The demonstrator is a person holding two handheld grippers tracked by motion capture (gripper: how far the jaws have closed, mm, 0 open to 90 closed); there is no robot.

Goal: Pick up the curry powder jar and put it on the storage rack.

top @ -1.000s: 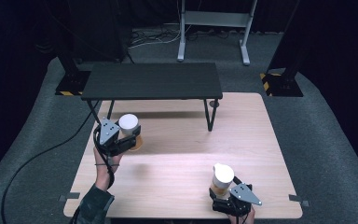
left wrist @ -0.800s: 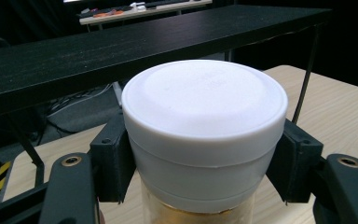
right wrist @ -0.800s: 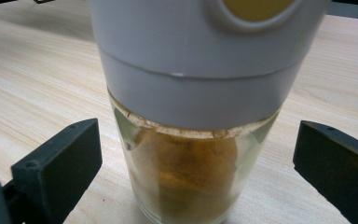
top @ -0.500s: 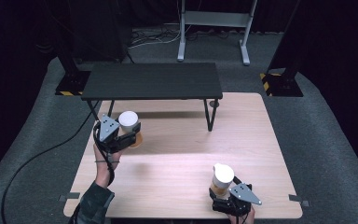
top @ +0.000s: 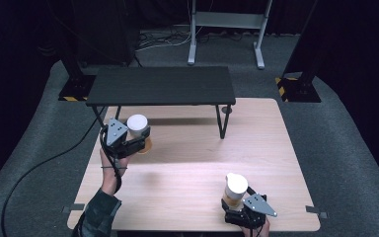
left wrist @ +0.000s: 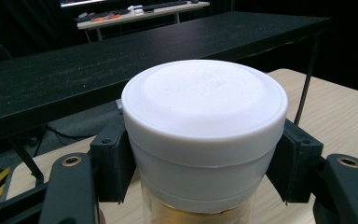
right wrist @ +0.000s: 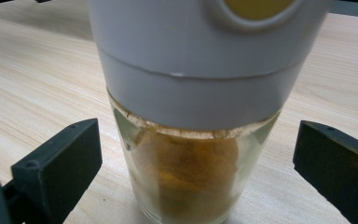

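A glass jar (top: 137,123) with a flat white lid (left wrist: 204,100) and amber contents sits between the jaws of my left gripper (top: 139,138), which is shut on it just below the lid. It is at the table's left, in front of the black bench; I cannot tell whether its base touches the wood. A second jar (top: 236,186) of orange-brown powder (right wrist: 191,154), white-capped with a round opening showing yellow, stands on the table near the front right. My right gripper (right wrist: 196,168) is open around it, and both pads (right wrist: 60,158) stand clear of the glass.
A low black bench (top: 160,85) on thin legs spans the far side of the wooden table (top: 197,163). A cable trails from the left gripper off the table's left edge. Dark floor and stands surround the table.
The left gripper and its jar have edged slightly toward the bench. The right gripper and its jar have not moved.
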